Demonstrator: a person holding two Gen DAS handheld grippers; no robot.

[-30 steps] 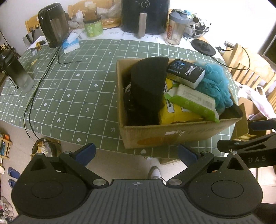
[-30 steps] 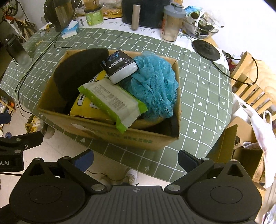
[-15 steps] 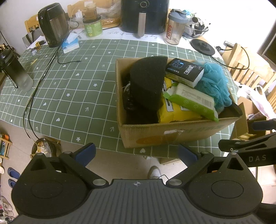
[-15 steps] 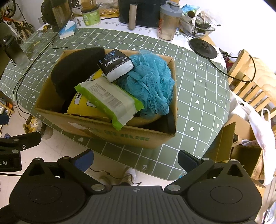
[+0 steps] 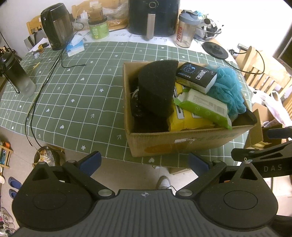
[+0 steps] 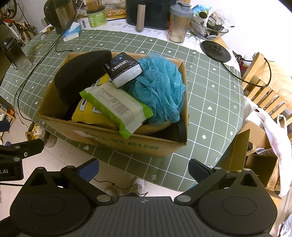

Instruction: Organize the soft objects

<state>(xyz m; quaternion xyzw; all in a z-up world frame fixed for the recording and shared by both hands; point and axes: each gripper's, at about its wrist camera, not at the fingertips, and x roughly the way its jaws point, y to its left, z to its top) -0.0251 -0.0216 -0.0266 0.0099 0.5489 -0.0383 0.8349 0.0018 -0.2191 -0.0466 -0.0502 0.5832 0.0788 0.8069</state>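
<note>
A cardboard box [image 5: 182, 142] [image 6: 127, 144] stands near the front edge of the green checked table. It holds a black foam sponge [image 5: 157, 89] [image 6: 80, 73], a black tissue pack [image 5: 197, 76] [image 6: 124, 69], a green-edged wet wipes pack [image 5: 204, 105] [image 6: 116, 105], a yellow pack [image 5: 186, 122] [image 6: 87, 113] and a blue mesh bath pouf [image 5: 228, 87] [image 6: 160, 87]. My left gripper [image 5: 144, 161] hangs open short of the box's front wall, empty. My right gripper [image 6: 143, 168] is open too, below the box's near right corner, holding nothing.
At the table's far side stand a black kettle [image 5: 56, 27], a green tub [image 5: 98, 29], an air fryer [image 5: 153, 16], a shaker bottle [image 5: 186, 29] and a kettle base [image 5: 215, 49]. A dark bottle [image 5: 18, 76] and a black cable [image 5: 45, 76] sit left. Wooden chairs [image 6: 264, 87] stand right.
Both grippers have drifted slightly, so the box sits a little differently in each view. Nothing was taken hold of or let go; both stay open.
</note>
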